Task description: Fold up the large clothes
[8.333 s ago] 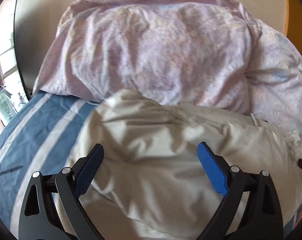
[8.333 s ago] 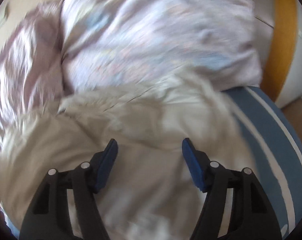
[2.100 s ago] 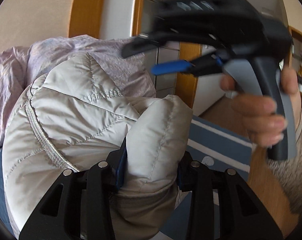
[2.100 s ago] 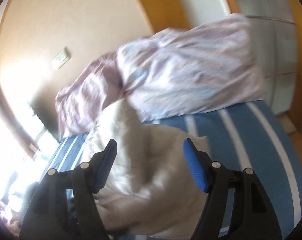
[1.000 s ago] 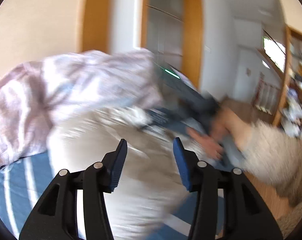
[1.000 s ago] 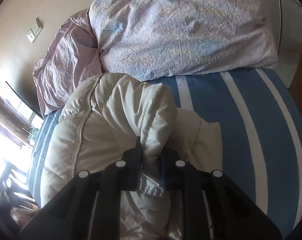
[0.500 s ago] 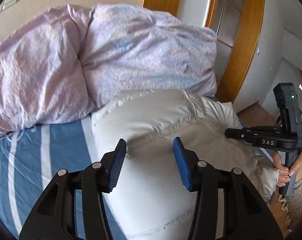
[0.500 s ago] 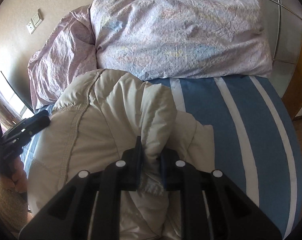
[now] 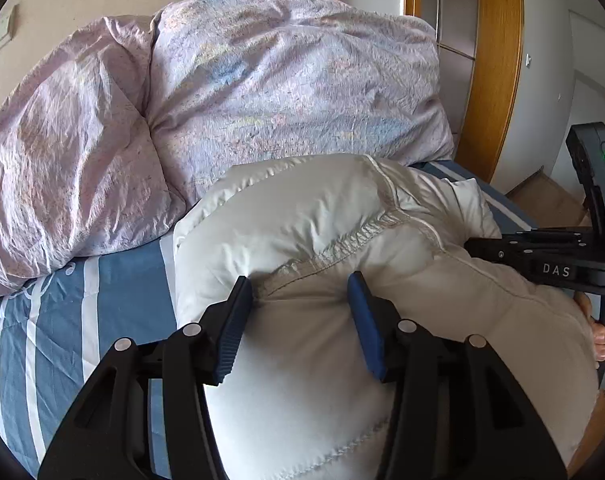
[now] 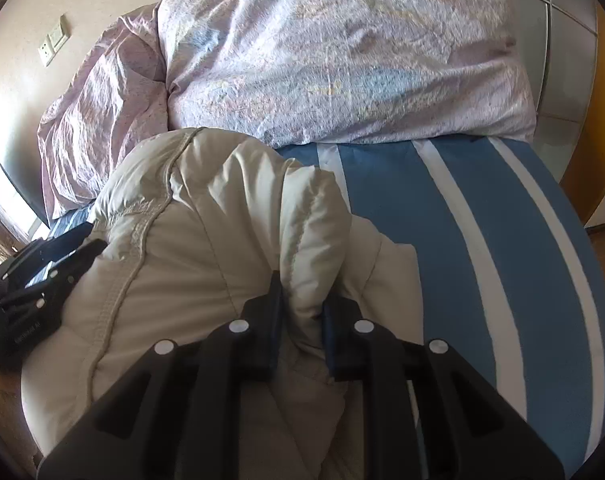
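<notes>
Jaws of the left gripper [image 9: 300,316] stand apart over the jacket's stitched seam; those of the right gripper [image 10: 300,312] pinch a puffy fold. Under everything lies the blue, white-striped bedsheet [image 10: 482,248], with crumpled lilac pillows [image 9: 262,92] at its head. On it sits the cream quilted down jacket [image 9: 322,216], bundled into a rounded mound (long axis hard to tell), smooth, slightly shiny, with gathered seams.

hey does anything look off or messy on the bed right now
Only the cream puffer jacket: it sits bunched in a puffy heap on the striped bedsheet, not flat. The right claw pinches a fold; the left claw is open over it. Nothing looks torn or spilled.
</notes>
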Available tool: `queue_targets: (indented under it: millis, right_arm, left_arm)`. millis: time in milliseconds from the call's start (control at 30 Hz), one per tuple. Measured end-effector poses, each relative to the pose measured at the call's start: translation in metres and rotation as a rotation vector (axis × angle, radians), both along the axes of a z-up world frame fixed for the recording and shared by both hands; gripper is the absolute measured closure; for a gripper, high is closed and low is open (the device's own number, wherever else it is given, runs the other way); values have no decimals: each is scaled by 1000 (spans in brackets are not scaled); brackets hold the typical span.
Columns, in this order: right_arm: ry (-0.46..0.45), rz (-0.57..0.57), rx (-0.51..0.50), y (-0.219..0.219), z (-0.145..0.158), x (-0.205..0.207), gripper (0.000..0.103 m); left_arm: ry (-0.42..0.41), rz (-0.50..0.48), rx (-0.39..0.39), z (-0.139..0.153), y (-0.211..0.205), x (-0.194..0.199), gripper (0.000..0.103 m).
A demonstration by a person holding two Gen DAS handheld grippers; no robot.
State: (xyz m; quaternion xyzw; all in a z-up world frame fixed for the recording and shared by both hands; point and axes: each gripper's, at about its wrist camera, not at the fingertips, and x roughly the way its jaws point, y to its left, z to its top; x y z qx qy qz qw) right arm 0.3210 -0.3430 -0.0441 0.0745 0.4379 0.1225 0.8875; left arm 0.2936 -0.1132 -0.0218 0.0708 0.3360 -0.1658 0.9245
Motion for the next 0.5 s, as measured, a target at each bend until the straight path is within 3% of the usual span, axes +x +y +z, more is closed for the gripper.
queue_targets:
  millis: [200,500]
  right_arm:
    - [5,-8,35,-5,-13,2,84]
    - [17,-33,136,-17,-29,6,84]
  left_arm:
    - [-16,5,46,-8,-11,-1,52]
    - [-13,17,20,-18,-14,6,52]
